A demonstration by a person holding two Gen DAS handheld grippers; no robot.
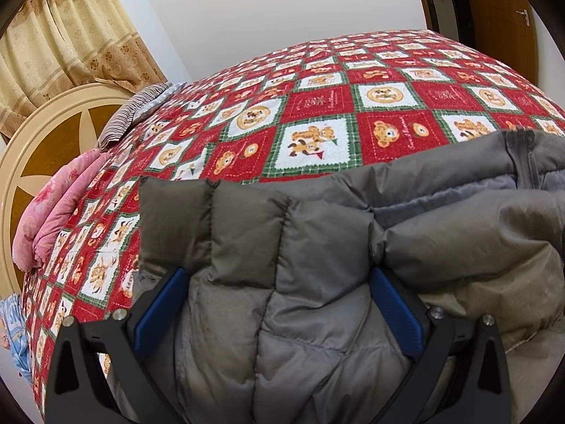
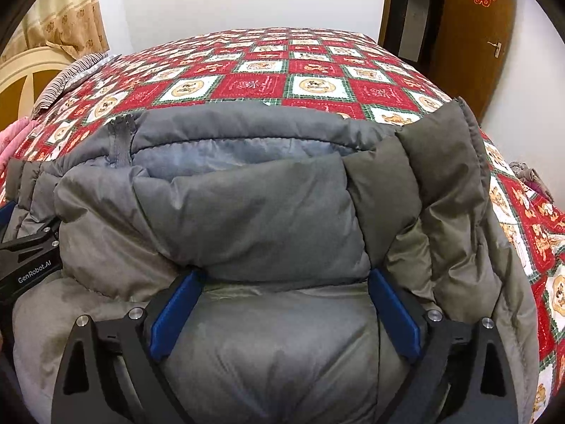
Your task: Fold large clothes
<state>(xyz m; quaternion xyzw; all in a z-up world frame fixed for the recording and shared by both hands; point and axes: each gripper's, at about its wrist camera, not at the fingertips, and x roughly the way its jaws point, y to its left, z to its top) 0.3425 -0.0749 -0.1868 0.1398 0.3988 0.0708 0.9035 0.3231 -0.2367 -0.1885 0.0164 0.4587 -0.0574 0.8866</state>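
A grey puffer jacket [image 1: 317, 240] lies bunched on the near part of the bed; in the right wrist view the grey puffer jacket [image 2: 254, 205] shows its collar, pale lining and zipper [image 2: 120, 137]. My left gripper [image 1: 279, 282] is open, its blue fingers [image 1: 159, 314] spread wide around a padded fold of the jacket. My right gripper [image 2: 282, 282] is open too, its blue fingers [image 2: 395, 314] either side of a thick fold below the collar. The left gripper's black body [image 2: 28, 258] shows at the left edge of the right wrist view.
The bed carries a red, white and green teddy-bear quilt [image 1: 317, 106]. A pink bedding roll [image 1: 53, 212] and a striped pillow [image 1: 137, 113] lie by the cream headboard [image 1: 46, 134]. Curtains [image 1: 63, 35] hang at left; a brown door [image 2: 469, 35] stands at right.
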